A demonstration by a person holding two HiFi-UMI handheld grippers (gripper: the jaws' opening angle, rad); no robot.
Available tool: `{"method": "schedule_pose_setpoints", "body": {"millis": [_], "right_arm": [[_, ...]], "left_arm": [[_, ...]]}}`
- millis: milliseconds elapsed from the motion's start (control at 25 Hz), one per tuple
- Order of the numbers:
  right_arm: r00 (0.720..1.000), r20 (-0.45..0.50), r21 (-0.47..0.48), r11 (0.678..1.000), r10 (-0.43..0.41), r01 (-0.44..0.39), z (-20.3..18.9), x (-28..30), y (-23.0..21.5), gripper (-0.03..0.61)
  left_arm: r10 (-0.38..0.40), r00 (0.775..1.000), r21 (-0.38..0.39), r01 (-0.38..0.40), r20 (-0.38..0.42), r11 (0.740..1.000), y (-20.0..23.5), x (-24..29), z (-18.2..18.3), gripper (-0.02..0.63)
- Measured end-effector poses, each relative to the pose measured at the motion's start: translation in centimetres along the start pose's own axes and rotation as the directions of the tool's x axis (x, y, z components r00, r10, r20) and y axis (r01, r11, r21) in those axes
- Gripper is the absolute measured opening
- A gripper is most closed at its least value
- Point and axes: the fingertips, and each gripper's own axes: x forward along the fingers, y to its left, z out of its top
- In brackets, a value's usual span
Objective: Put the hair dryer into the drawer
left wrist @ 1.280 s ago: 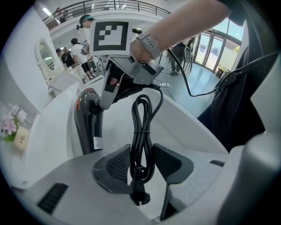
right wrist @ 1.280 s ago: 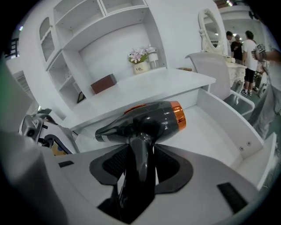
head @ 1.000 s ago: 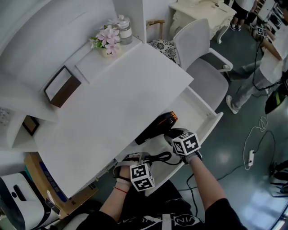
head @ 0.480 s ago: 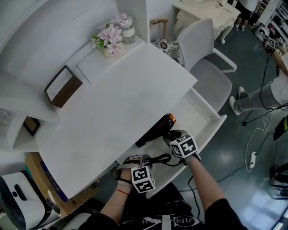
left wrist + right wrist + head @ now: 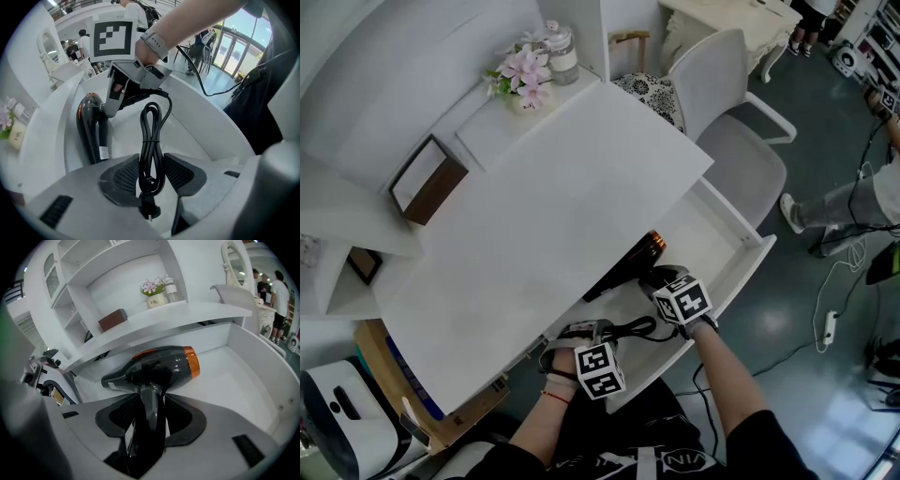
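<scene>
Dark grey plastic with an orange ring at the nozzle: the hair dryer point(image 5: 154, 364) is held by its handle point(image 5: 149, 399) in my right gripper point(image 5: 150, 420), whose fingers point(image 5: 182, 414) are closed on that handle at a fairly wide setting. The barrel lies crosswise just beyond the fingertips, inside the open drawer point(image 5: 717, 244), with the orange end to the right of the fingers. My left gripper point(image 5: 151, 174) has its fingers point(image 5: 123, 174) pinched on the bundled black cord point(image 5: 151, 136). The loops run up and away from the fingertips, and the plug point(image 5: 149, 211) hangs on the near side of them.

Progress, as I judge it: the dryer is within the drawer walls and low over its floor, so the carry is largely done. Remaining: set the body down, lay the cord in beside it, open both sets of fingers and withdraw.

Not verified:
- I cannot tell whether the barrel touches the drawer floor. The right gripper view shows white floor beyond it but not its underside.
- In the head view the far end of the barrel sits at the edge of the white worktop point(image 5: 544, 206), and the rear of the drawer beneath it is hidden.
- Seen from the left fingers, the cord run between handle and bundle passes behind the right gripper.
- The label on the barrel is too small to read.
</scene>
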Motion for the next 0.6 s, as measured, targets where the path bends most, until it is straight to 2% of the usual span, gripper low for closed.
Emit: {"method": "schedule_pose_setpoints", "body": {"millis": [400, 600], "right_arm": [[0.998, -0.065, -0.058, 0.998, -0.02, 0.016, -1.2, 0.9, -0.2, 0.178], [0.991, -0.13, -0.099, 0.995, -0.027, 0.014, -2.2, 1.3, -0.3, 0.178]], "left_arm": [[-0.035, 0.999, 0.017, 0.035, -0.033, 0.999, -0.6, 1.6, -0.1, 0.172], [-0.048, 0.997, 0.042, 0.051, -0.063, 0.998, -0.9, 2.3, -0.2, 0.172]]}}
